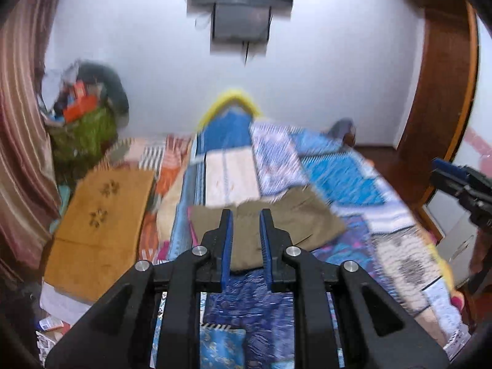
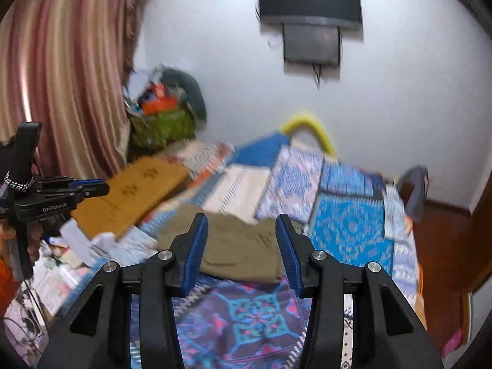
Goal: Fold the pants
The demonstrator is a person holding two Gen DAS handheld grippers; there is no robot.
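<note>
Pants (image 1: 276, 218): matt olive woven cloth, folded. Quilt (image 2: 350, 224): printed patchwork cloth, matt. Left claw (image 1: 246, 215), right claw (image 2: 241, 224): matt black plastic, blue ribbed pads (image 2: 195, 255), shiny metal pins. Curtain (image 2: 61, 61): satin-glossy striped cloth. Door (image 1: 442, 77): glossy brown wood.

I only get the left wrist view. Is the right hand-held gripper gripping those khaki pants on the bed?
Observer: No. In the right wrist view, the right hand-held gripper is open with nothing between its pads. The folded pants lie on the patterned bedspread beyond it.
Operator: And where does my left one sit from that side?
Observer: The left hand-held gripper is seen side-on, well to the left of the pants and apart from them, in front of the mustard mat.
</note>
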